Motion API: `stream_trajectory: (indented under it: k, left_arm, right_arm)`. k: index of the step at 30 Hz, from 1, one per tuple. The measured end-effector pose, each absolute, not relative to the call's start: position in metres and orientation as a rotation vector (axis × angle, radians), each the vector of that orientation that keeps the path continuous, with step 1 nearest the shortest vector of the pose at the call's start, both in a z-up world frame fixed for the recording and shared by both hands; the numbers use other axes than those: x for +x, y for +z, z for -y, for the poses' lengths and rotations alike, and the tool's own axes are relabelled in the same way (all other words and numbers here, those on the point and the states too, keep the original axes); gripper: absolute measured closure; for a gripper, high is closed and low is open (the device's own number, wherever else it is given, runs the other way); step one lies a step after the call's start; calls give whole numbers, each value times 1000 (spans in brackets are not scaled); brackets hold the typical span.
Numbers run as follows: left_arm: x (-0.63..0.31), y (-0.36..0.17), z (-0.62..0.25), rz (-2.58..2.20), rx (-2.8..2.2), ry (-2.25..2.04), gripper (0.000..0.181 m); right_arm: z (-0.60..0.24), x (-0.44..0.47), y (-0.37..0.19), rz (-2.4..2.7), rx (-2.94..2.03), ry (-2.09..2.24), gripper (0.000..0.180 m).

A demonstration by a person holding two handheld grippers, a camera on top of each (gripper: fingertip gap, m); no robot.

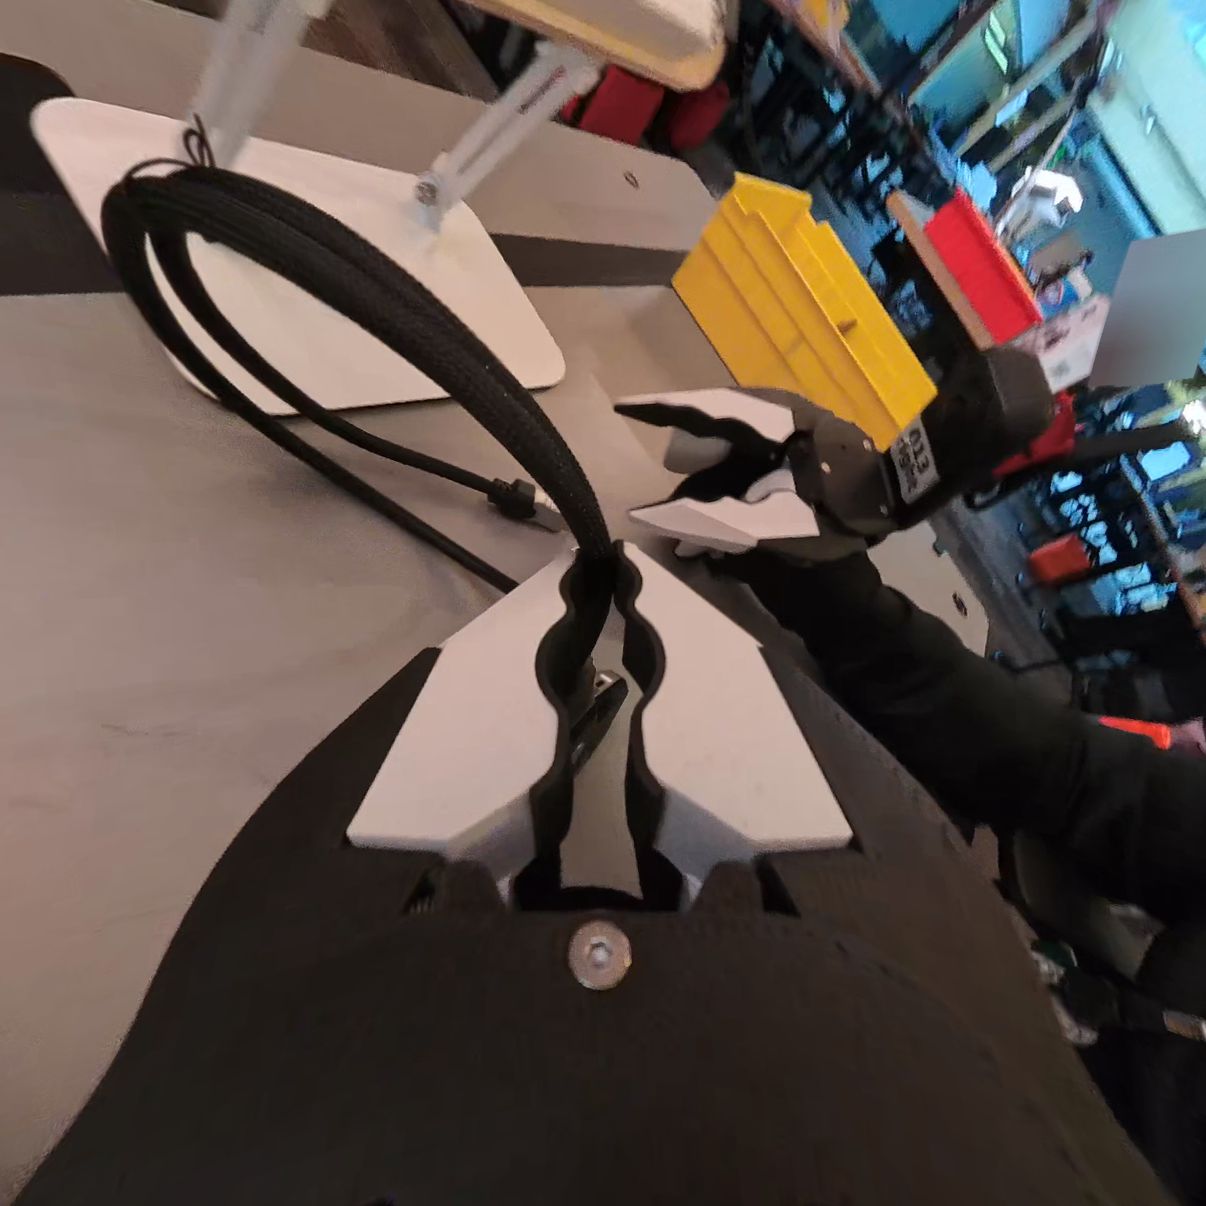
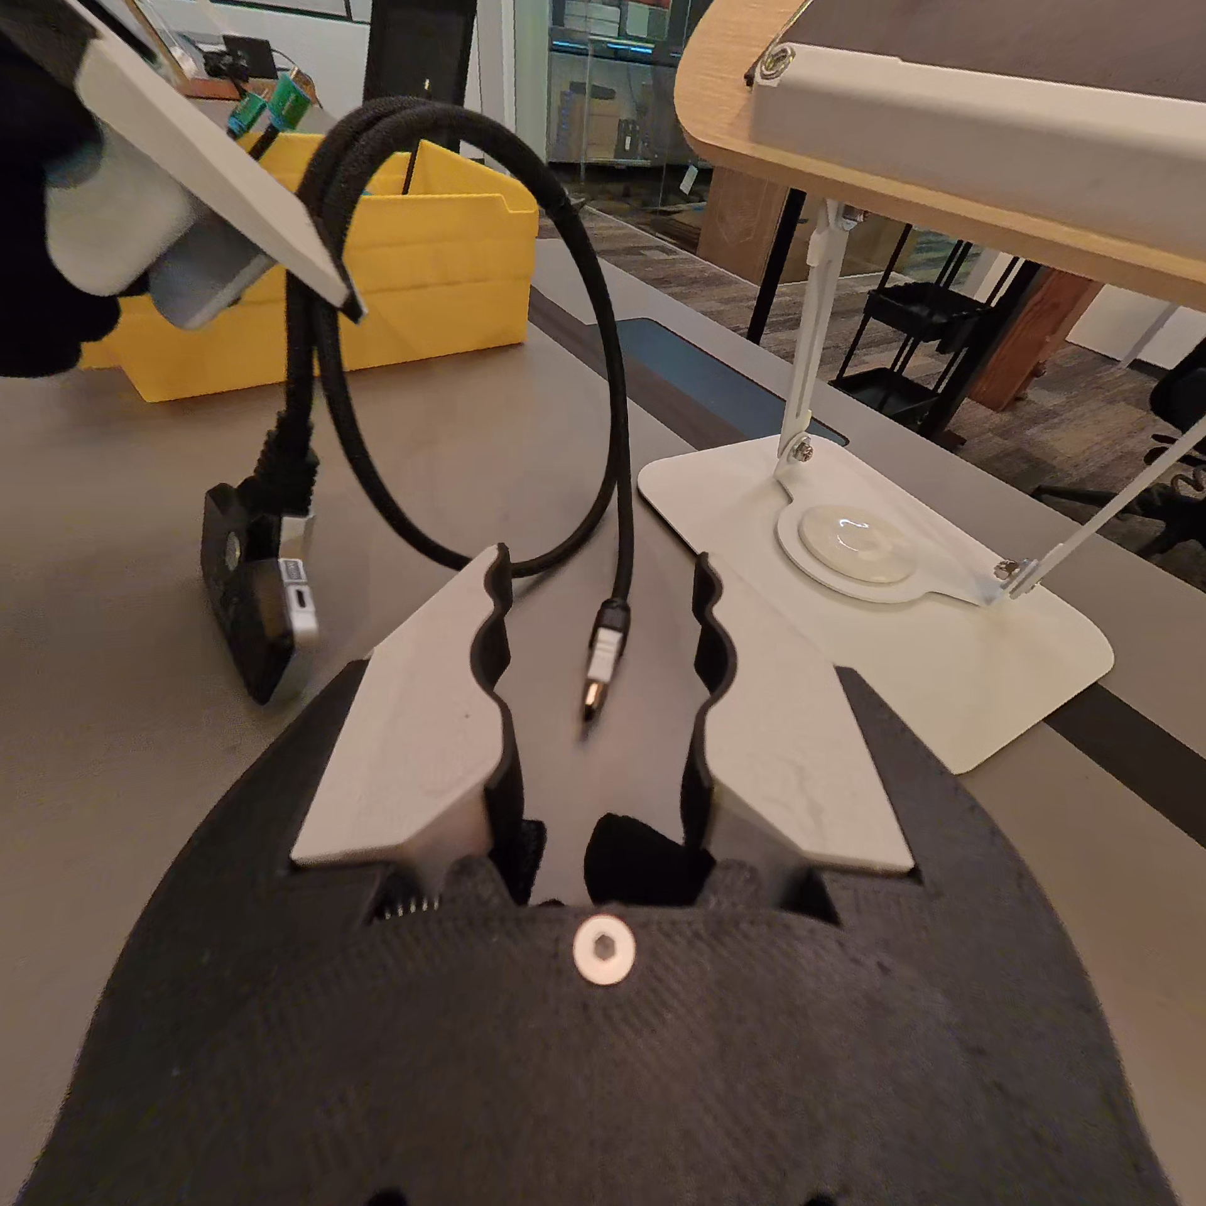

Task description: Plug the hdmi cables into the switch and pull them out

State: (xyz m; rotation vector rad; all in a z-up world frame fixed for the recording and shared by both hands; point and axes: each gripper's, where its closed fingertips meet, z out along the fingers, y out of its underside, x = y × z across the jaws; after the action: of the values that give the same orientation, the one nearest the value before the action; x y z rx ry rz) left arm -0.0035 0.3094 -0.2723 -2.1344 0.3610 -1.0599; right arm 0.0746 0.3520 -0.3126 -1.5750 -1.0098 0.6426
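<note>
Black braided hdmi cable (image 2: pixel 607 365) arcs up in tall loop off grey table. One plug (image 2: pixel 603 652), silver-tipped, lies flat on table, free. Other end runs down into switch (image 2: pixel 261 587), small black-and-silver box hanging tilted, one corner near table, can't tell if touching. Silver side shows ports.

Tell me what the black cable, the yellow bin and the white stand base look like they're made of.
Black cable: a woven fabric sleeve, matte, judging by its braided texture. Yellow bin: probably moulded plastic, smooth with a slight sheen and stepped ridges. White stand base: likely painted sheet metal, thin and flat with screwed brackets, though plastic can't be ruled out.
</note>
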Motion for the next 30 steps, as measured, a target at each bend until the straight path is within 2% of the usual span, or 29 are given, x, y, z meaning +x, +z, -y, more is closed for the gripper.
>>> stream_trajectory:
  k: [7,12,19,22,26,30]
  left_arm:
    - [-36,-289,-338,-110,-2097,-1040,175]
    - [-58,-321,-340,60,-2116,-1021,174]
    - [-67,-368,-322,68,-2275,-837,169]
    - [-69,-371,-314,3,-2316,-693,165]
    - [-70,-372,-304,-90,-2364,-567,153]
    - [-81,-368,-293,-191,-2373,-373,127]
  right_arm:
    - [-349,72,-314,1034,-1567,634,126]
    - [-348,69,-315,1046,-1565,636,125]
    - [-345,66,-317,1073,-1560,625,125]
    - [-344,65,-317,1078,-1560,624,125]
    - [-343,65,-318,1084,-1559,623,125]
    - [-343,65,-318,1088,-1559,623,125]
